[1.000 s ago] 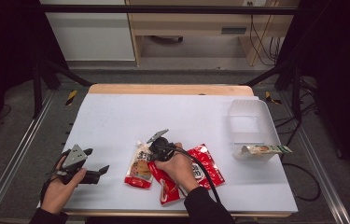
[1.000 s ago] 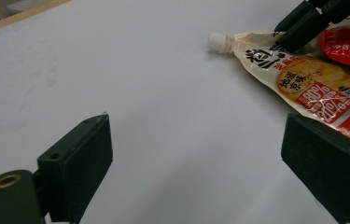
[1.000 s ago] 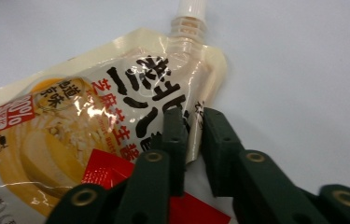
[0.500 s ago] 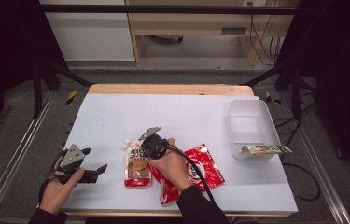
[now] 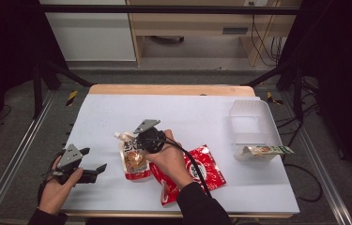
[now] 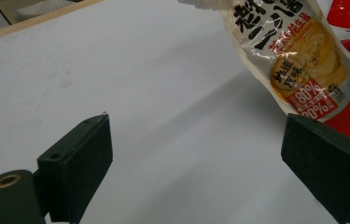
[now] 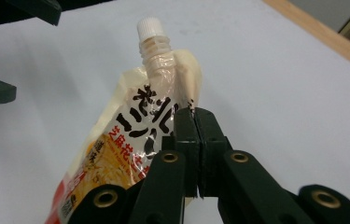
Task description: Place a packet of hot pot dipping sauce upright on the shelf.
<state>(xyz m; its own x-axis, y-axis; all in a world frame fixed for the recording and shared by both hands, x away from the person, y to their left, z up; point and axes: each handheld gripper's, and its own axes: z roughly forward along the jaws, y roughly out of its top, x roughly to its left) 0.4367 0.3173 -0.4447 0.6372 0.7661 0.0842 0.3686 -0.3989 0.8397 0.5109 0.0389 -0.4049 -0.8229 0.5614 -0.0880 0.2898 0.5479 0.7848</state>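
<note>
Lifting a spouted sauce pouch (image 7: 130,154) pinched in the closed right gripper (image 7: 193,116), best raised slowly, while the left gripper (image 6: 200,154) waits open.

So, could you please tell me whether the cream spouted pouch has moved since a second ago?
Yes: the cream spouted pouch has shifted left, away from the clear plastic bin.
</note>
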